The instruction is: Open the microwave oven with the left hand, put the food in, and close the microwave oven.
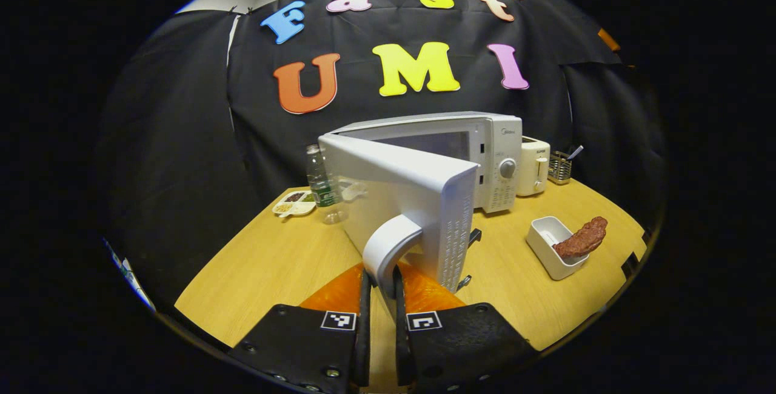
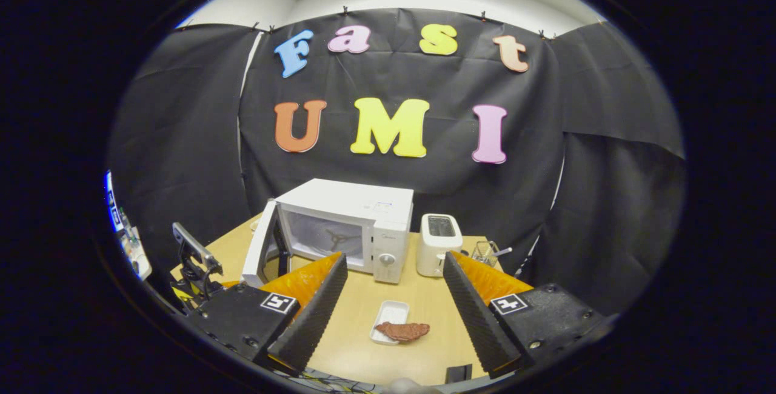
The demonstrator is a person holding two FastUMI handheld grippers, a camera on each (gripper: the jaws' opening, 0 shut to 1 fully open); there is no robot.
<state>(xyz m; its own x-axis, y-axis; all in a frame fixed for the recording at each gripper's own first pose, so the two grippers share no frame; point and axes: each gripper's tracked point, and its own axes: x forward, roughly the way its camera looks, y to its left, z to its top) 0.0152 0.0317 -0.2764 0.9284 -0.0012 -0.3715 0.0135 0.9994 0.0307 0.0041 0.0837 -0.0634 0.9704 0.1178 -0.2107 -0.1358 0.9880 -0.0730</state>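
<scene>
Microwave oven (image 1: pixel 485 157) door (image 1: pixel 406 200) swung open, left gripper (image 1: pixel 381 285) clamped on its handle (image 1: pixel 388 245); next, the wide-open right gripper (image 2: pixel 394 297) must fetch the food (image 2: pixel 403 330).

Wooden table (image 1: pixel 273 254) before a black cloth wall (image 2: pixel 182 139). A white toaster (image 2: pixel 438 245) stands upright at the rear, with a wire rack (image 2: pixel 485 253) just to its right (a utensil handle protrudes from it). At the far left, a clear bottle (image 1: pixel 319 177) stands beside a divided snack dish (image 1: pixel 293 202) and a clear glass (image 1: pixel 334 215).
</scene>
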